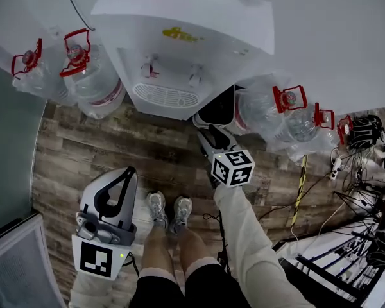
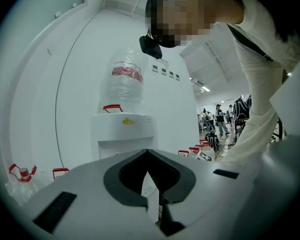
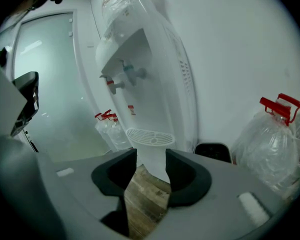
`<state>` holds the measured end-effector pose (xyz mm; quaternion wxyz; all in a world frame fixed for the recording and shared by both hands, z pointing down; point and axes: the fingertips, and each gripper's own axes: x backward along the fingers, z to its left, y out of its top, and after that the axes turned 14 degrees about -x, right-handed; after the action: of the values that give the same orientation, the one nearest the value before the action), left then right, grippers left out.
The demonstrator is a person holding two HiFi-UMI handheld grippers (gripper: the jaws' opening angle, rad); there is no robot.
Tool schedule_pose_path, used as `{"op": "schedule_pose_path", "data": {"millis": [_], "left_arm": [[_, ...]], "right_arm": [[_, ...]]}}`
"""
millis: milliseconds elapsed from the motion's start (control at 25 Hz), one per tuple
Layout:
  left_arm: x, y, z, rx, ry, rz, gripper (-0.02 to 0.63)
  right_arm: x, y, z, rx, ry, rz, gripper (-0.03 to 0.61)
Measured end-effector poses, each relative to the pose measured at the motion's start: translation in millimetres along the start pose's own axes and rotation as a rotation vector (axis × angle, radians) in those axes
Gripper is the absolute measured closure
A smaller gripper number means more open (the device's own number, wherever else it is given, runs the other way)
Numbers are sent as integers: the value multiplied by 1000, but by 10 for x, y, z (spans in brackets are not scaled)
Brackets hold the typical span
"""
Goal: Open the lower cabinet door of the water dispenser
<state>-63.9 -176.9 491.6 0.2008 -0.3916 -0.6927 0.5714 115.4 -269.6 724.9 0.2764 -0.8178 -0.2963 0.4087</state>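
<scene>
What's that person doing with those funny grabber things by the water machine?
A person stands facing the water dispenser, a gripper in each hand. The right gripper is open, empty and aimed at the dispenser's lower front; the left gripper is shut and held farther back. Neither touches the dispenser yet.

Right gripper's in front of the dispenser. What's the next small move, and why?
Probably ease the right gripper forward toward the lower door of the water dispenser, below the drip tray. Its jaws stand apart and empty, with only that white front and the floor showing through the gap, so nothing is engaged yet. No handle is visible; aim for a door edge.
</scene>
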Motion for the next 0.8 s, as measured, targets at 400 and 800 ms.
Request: {"op": "schedule_pose_path", "data": {"millis": [400, 800], "left_arm": [[-98, -524, -122, -37, 1, -13, 611], [-234, -945, -265, -53, 6, -30, 611]], "right_arm": [[-563, -403, -505, -12, -29, 42, 357], [-1078, -575, -959, -2, -66, 54, 298]]}}
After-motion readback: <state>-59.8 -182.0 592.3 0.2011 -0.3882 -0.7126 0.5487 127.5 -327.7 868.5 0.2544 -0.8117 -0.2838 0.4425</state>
